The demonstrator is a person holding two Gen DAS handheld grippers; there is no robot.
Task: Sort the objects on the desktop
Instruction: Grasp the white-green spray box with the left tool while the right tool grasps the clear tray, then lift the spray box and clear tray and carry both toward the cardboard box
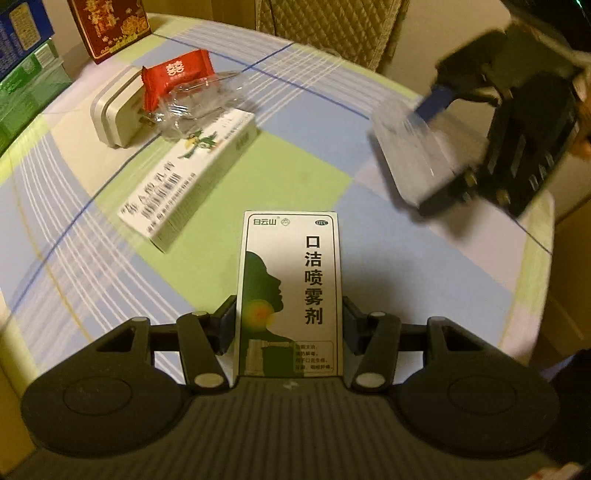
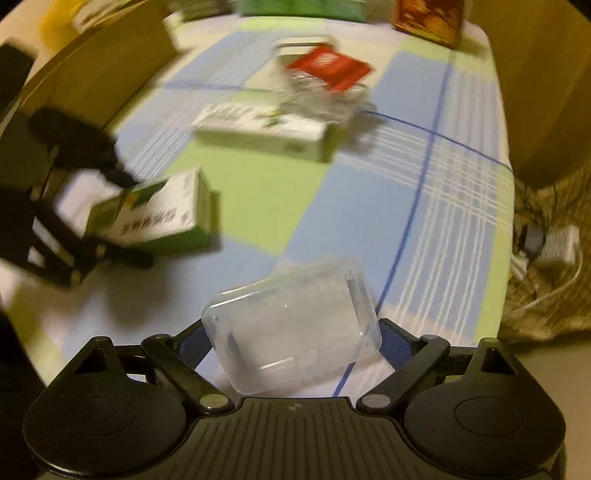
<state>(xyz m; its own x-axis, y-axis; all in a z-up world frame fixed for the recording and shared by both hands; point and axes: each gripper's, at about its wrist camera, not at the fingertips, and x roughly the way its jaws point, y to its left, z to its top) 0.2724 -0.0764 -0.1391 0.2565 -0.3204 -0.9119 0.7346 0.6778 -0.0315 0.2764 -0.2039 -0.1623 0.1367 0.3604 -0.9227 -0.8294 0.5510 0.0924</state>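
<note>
My left gripper [image 1: 290, 308] is shut on a white and green spray box [image 1: 291, 273], held upright above the checked tablecloth [image 1: 303, 166]. From the right wrist the same box [image 2: 155, 210] shows blurred in the left gripper [image 2: 138, 218] at the left. My right gripper [image 2: 293, 334] is shut on a clear plastic case [image 2: 295, 325], tilted between the fingers. In the left wrist view that case [image 1: 410, 155] and the right gripper [image 1: 432, 155] hang blurred over the table's right side.
A long white medicine box [image 1: 192, 177] lies mid-table. Behind it sit a red sachet [image 1: 177, 81], crumpled clear wrap [image 1: 195, 107] and a white adapter [image 1: 114, 114]. A red carton [image 1: 110, 26] and green boxes [image 1: 26, 85] stand at the far left. Cables [image 2: 554, 254] lie beyond the right edge.
</note>
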